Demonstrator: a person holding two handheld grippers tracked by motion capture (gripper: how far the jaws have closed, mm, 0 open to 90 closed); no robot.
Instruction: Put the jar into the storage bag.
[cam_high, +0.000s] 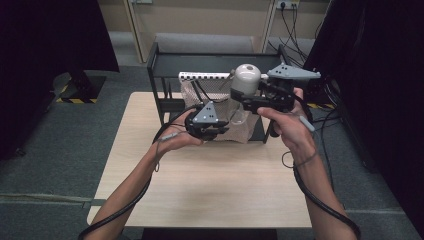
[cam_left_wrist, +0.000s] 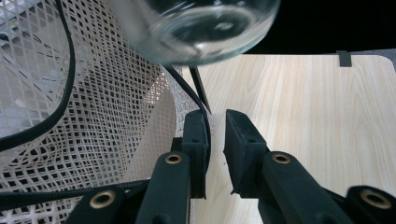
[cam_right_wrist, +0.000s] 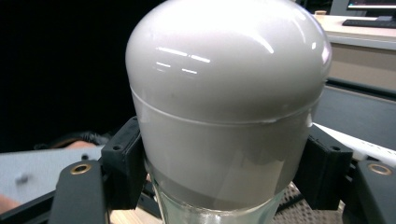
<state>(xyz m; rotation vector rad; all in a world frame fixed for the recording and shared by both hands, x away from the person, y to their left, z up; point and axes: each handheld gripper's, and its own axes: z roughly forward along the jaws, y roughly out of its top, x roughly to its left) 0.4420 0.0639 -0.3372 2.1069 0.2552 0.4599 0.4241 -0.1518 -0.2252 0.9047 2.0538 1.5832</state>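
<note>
My right gripper (cam_high: 246, 95) is shut on a glass jar with a grey domed lid (cam_high: 248, 76) and holds it upright in the air over a white mesh bag (cam_high: 197, 92). In the right gripper view the two black pads (cam_right_wrist: 123, 163) press on both sides of the lid (cam_right_wrist: 224, 70). My left gripper (cam_high: 223, 131) grips the bag's rim in front of the jar. In the left gripper view its jaws (cam_left_wrist: 217, 140) stand close together with the rim of the mesh (cam_left_wrist: 93, 116) and a black drawstring (cam_left_wrist: 70, 70) between them. The jar's clear glass bottom (cam_left_wrist: 201, 28) hangs just above.
A black metal rack (cam_high: 160, 65) stands at the far edge of the light wooden table (cam_high: 210, 185), behind the bag. Cables trail from both grippers along the forearms. Dark curtains hang at both sides, over grey floor.
</note>
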